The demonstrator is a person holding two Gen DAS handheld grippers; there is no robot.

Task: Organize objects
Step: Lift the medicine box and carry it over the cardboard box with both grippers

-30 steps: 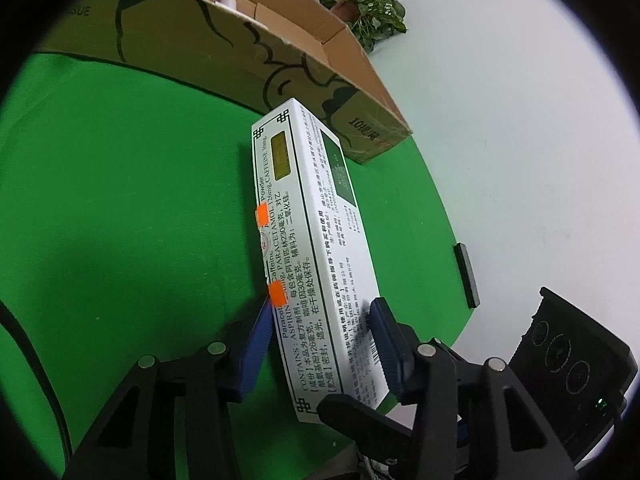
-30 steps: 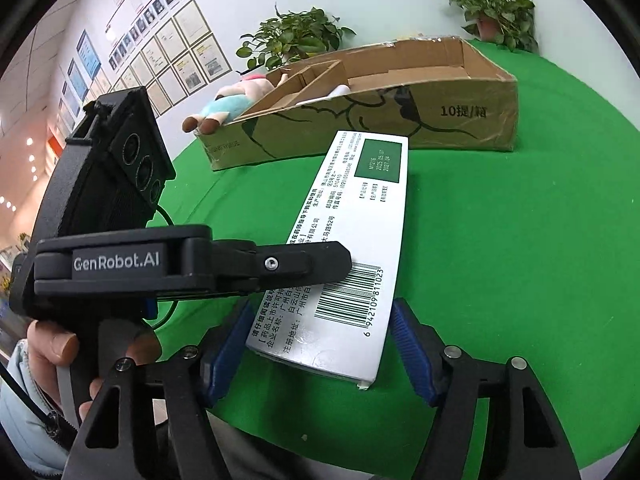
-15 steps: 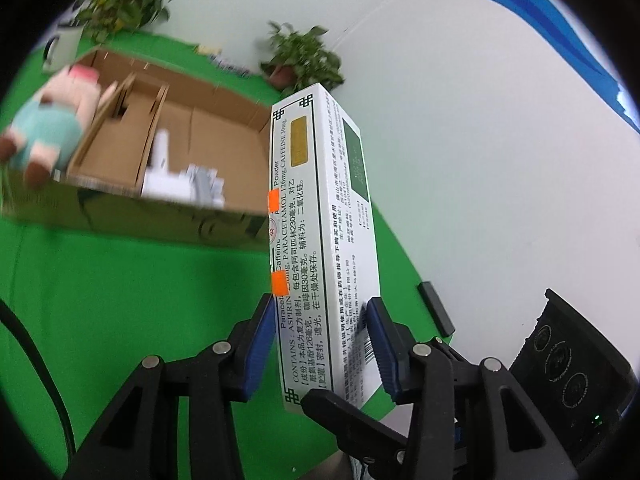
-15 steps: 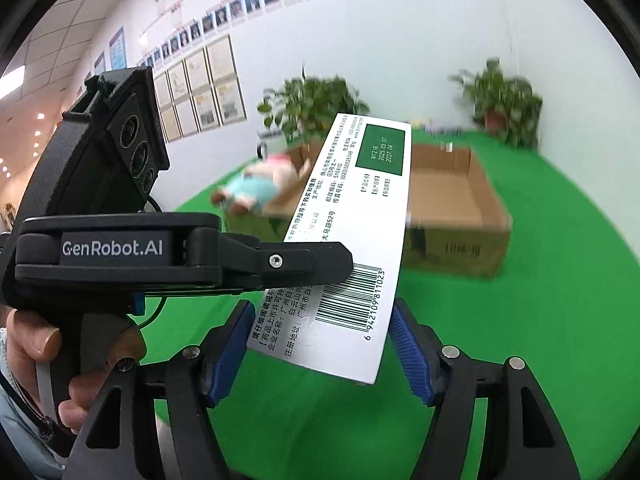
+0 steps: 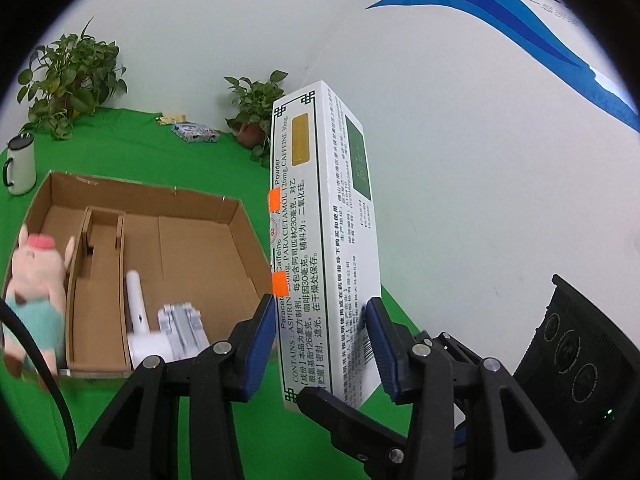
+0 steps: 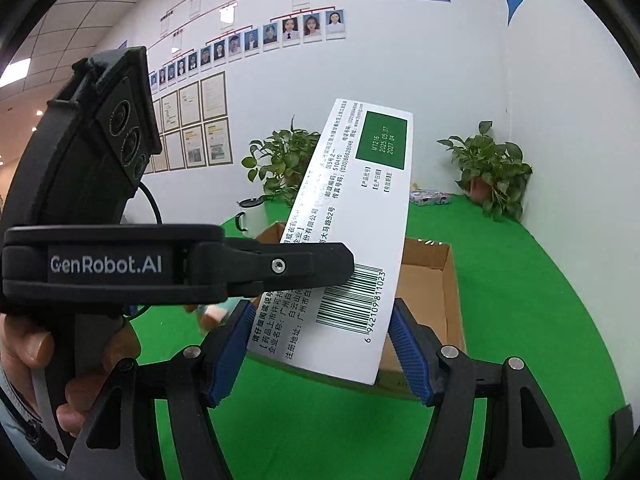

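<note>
My left gripper (image 5: 322, 342) is shut on a long white medicine box (image 5: 324, 216) and holds it up in the air, tilted, above the green table. The same box (image 6: 352, 216) fills the right wrist view, its barcode end between the pads of my right gripper (image 6: 320, 346), which also closes on it. The left gripper's finger (image 6: 280, 268) crosses the box's face there. An open cardboard box (image 5: 160, 248) lies below left. It holds a white device (image 5: 160, 320). A pink pig plush (image 5: 36, 280) leans at its left end.
A white mug (image 5: 20, 164) stands at the far left on the green cloth (image 5: 140, 152). Potted plants (image 5: 72, 80) stand along the white wall, with a small packet (image 5: 196, 132) between them. The right gripper's black body (image 5: 576, 372) is at the right.
Both grippers have lifted the medicine box off the green cloth and raised it higher. The cardboard box now lies below, its inside in view.
</note>
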